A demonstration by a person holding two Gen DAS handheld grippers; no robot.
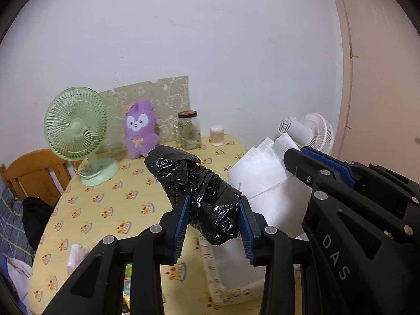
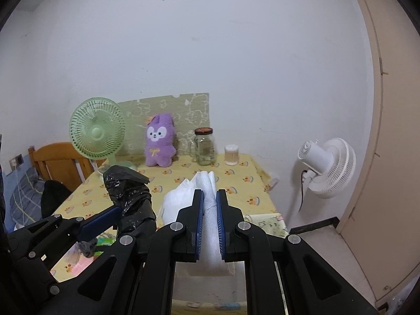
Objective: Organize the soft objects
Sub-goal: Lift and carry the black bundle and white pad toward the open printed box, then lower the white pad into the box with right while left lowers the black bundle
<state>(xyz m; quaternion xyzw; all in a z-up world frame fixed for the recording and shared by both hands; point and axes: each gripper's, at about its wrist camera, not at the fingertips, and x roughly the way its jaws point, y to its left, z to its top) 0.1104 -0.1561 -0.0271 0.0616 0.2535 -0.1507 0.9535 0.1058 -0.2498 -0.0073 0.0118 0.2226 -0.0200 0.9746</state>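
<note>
Above the near end of the table (image 1: 105,204), held clear of its yellow printed cloth:

- Left gripper (image 1: 214,210): fingers closed narrow on a black plastic bag bundle (image 1: 194,183), gripped near its lower end; the bundle tilted up toward 11 o'clock in the left wrist view.
- Right gripper (image 2: 210,207): fingers pressed close on a white soft bundle (image 2: 208,225), which stood up between the blue pads and bulged out toward 10 o'clock in the right wrist view. Whether it was tissue or cloth could not be told.
- The two bundles were just beside each other, black at 9 o'clock of white.

At the far end of the table, 12 o'clock from both grippers:

- Purple plush toy (image 2: 158,141), upright against a patterned board (image 2: 183,110).
- Green fan (image 2: 97,134), at 9 o'clock of the toy.
- Glass jar (image 2: 204,145) with dark lid, at 3 o'clock of the toy.
- Small white cup (image 2: 231,155), just beyond the jar.

Off the table:

- White fan (image 2: 328,168), at 3 o'clock, near the wall.
- Wooden chair (image 2: 60,162), at 9 o'clock.
</note>
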